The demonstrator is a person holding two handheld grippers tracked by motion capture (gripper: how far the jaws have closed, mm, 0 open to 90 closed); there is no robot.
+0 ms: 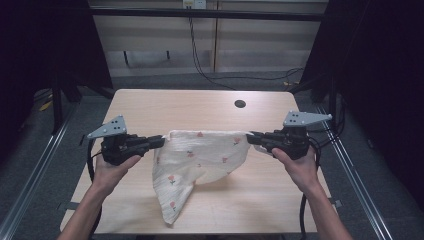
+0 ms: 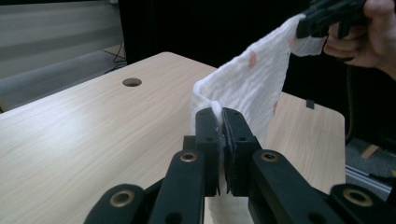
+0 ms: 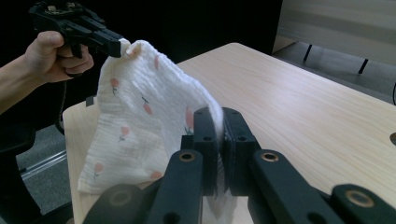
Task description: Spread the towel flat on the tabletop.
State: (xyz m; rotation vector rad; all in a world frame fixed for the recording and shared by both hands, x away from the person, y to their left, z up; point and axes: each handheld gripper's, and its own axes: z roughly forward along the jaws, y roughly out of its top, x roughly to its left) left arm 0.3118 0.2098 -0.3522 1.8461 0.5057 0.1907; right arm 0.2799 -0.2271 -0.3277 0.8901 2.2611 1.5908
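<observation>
At the left of the high view, the left gripper (image 1: 159,141) is held level in the person's left hand (image 1: 114,169), its fingers (image 2: 207,135) clamped together on one upper corner of the cloth (image 1: 200,159) — in the left gripper view a thin fold of white fabric is seen pinched between the black pads. The cloth, white with small pink flowers, is stretched between the two grippers along its top edge and is held above the bench (image 1: 150,107). Its lower part hangs down in a long point, and the tip is seen low, near the front edge of the bench. A round hole (image 1: 240,104) is set into the bench top farther back. At the right, the right gripper (image 1: 251,139) is gripped by the right hand (image 1: 299,167), and its fingers (image 3: 206,135) are likewise closed tight on the other upper corner of the cloth.
</observation>
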